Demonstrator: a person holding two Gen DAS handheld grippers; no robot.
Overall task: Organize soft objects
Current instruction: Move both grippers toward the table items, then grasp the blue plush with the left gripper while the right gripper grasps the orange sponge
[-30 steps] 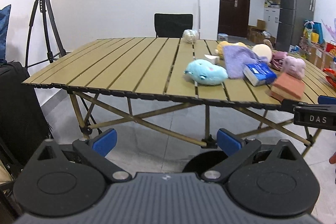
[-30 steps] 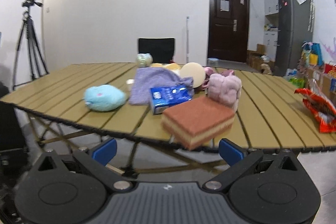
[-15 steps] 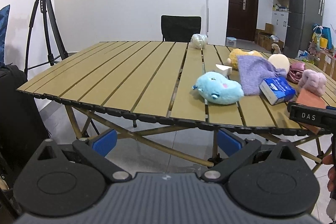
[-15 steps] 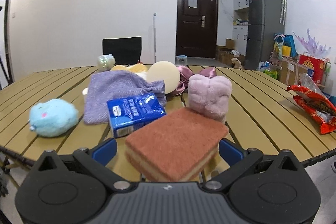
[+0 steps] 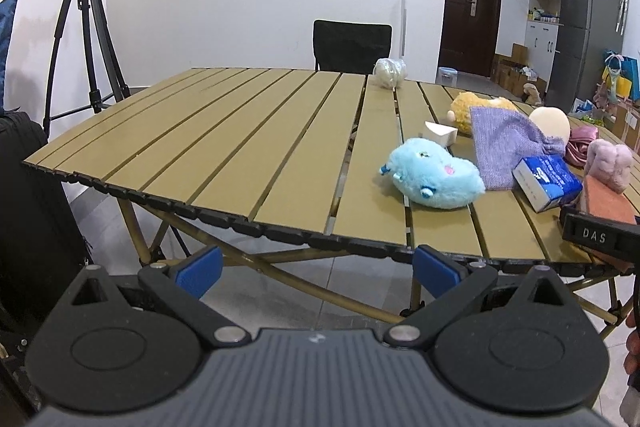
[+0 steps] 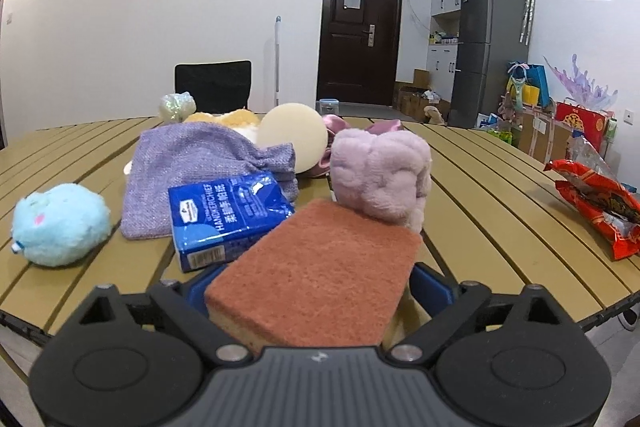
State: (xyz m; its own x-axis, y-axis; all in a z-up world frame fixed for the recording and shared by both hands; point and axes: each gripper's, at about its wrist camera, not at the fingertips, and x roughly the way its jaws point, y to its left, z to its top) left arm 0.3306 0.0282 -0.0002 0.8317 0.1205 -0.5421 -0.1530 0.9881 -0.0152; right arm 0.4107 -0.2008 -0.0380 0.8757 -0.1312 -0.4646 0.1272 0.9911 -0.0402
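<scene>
The right gripper [image 6: 316, 291] reaches over the near edge of the slatted folding table [image 6: 500, 195], its blue-padded jaws spread wide on either side of a rust-topped scouring sponge [image 6: 320, 267]. Its jaws have just been closing, with the sponge between them; whether the pads already press on the sponge's sides cannot be told, since the sponge hides their inner faces. The sponge lies flat at the table's near edge, its far corner touching a pink fluffy plush [image 6: 380, 179].

Just left of the sponge sits a blue pack of handkerchief tissues [image 6: 228, 219], overlapping the near edge of a lilac drawstring pouch [image 6: 192, 167]. Farther left, apart from the pile, lies a light blue plush toy [image 6: 60, 223]. Behind the pouch stand a cream round sponge [image 6: 292, 137], a yellow plush [image 6: 228, 117] and a pink satin scrunchie [image 6: 340, 123]. A pale bagged ball [image 6: 176, 105] rests at the far edge, in front of a black chair [image 6: 212, 83]. A red snack bag [image 6: 600, 207] lies well to the right.

The left gripper [image 5: 316, 267] hangs short of the table's near edge, above the floor, jaws wide apart with nothing between them. From its view a small white box [image 5: 440, 135] sits just beyond the blue plush, and a camera tripod [image 5: 88, 27] stands at the far left.
</scene>
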